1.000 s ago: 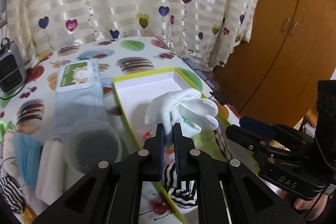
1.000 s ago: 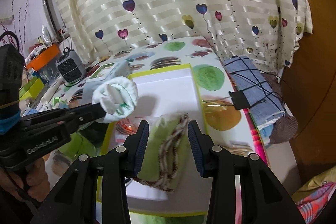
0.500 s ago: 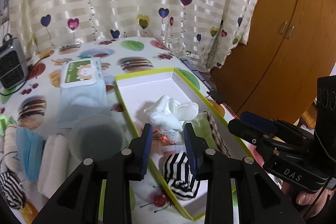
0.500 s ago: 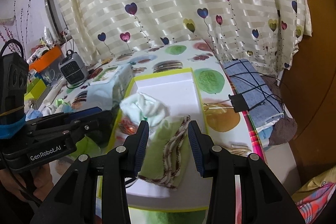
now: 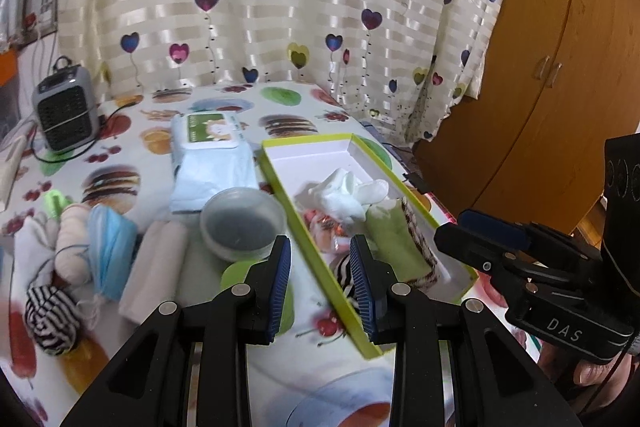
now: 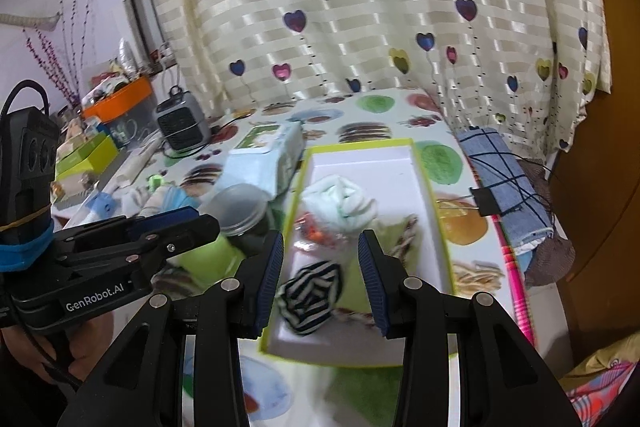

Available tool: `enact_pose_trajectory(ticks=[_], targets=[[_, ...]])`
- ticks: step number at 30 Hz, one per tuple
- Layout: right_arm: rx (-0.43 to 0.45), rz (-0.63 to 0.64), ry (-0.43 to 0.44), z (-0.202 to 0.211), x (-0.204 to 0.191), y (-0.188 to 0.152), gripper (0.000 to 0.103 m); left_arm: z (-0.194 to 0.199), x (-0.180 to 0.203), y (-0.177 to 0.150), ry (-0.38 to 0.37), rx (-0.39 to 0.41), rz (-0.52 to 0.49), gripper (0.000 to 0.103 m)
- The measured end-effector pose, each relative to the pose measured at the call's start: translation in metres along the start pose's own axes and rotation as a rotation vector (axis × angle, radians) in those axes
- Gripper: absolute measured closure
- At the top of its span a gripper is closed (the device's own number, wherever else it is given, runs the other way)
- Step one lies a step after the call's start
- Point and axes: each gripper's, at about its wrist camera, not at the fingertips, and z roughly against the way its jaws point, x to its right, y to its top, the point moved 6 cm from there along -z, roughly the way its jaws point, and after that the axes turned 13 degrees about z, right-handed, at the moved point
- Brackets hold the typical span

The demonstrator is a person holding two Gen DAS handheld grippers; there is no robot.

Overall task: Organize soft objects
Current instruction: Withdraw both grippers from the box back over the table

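L gripper [image 5: 320, 271] now apart, empty, hanging above the box's near L rim. A sec ago it was clamped on the white glove [image 5: 346, 193]; half a sec ago it had let go. Glove now lies inside the green-rimmed box [image 5: 276, 167], about mid-box, at 12 o'clock from L tips, touching the green cloth [image 5: 394, 239] at its 5 o'clock.

R gripper [image 6: 322, 277] also apart, empty, over box's near end, striped sock [image 6: 312, 297] under it.

Means: one more item filed.

Still loose on table at 9 o'clock of box: blue mask [image 5: 108, 251], white roll [image 5: 154, 267], striped sock no. 2 [image 5: 52, 319], yarn-ish bundle [image 5: 72, 239]. Likely next: L swings toward that pile.
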Motion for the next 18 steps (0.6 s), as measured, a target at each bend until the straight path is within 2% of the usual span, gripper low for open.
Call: enact_pose_trajectory(ticks=[3, 18], targets=[[-0.001, 0.018, 0.018, 0.002, -0.013, -0.001, 0.053, 0.009, -0.006, -0.005, 0.007, 0.008, 0.009, 0.075], [-0.004, 0.078, 0.07, 0.004, -0.055, 0.004, 0.053, 0.041, -0.039, -0.019, 0.046, 0.034, 0.058, 0.075]])
